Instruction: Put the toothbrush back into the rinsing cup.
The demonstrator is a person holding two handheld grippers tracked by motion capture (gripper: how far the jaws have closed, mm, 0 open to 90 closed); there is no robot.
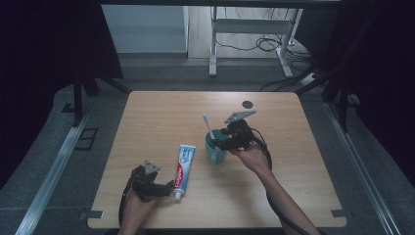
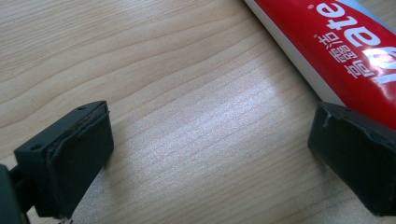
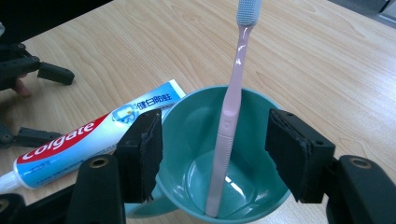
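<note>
Toothbrush point(image 3: 229, 121) stands head-up in the cup point(image 3: 187, 121), leaning on the far rim, right between the pads of my right claw point(image 3: 212, 156). That claw is half open: its 2 jaws stand clear of the pink handle on both sides, so nothing is held. From what I see, the brush has just been dropped in and my job now is to back out.

The risk I see is in the exit. 1 jaw sits close to the cup's rim, and I cannot tell for sure whether it touches. If I pull away sideways or with a tilt, a pad could clip the handle or the rim and tip the cup, which looks light. A straight lift would be safer.

My left claw point(image 1: 161, 188) rests low at the near edge of the table point(image 1: 293, 196), jaws wide with bare wood between them. The toothpaste point(image 1: 182, 169) lies flat just beside 1 of its pads, cap end toward me, its other end reaching close to the cup. A careless sweep of that claw could shove the tube into the cup.

Farther off, a small dark disc point(image 1: 248, 104) lies beyond my right claw, out of the way.
</note>
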